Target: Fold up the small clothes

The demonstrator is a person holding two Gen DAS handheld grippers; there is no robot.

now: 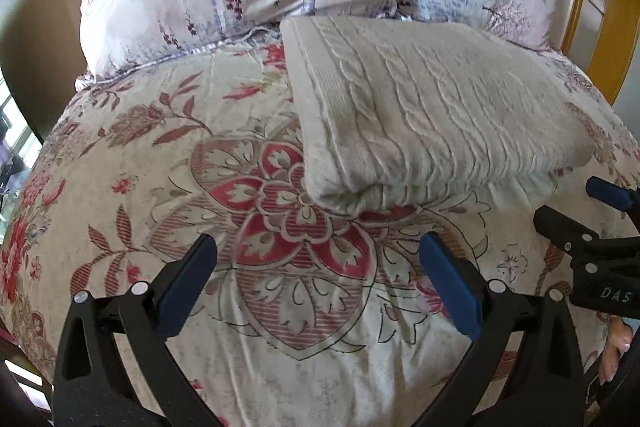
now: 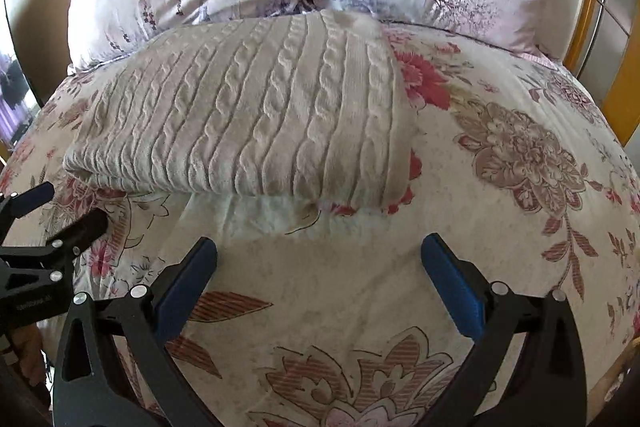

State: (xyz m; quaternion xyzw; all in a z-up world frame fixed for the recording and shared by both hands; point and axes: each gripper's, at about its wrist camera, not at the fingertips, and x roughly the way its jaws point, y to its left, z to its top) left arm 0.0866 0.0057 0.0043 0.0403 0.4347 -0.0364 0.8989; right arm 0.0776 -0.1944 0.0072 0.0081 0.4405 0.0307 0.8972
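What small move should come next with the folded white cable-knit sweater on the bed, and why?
Probably none on the sweater: it lies folded in a neat block on the floral bedspread, and both the left hand-held gripper and the right hand-held gripper are open and empty, short of its near edge. Backing away seems right.

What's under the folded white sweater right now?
The cable-knit sweater lies on the floral bedspread; a thin white layer peeks out at its near edge. Anything further underneath is covered.
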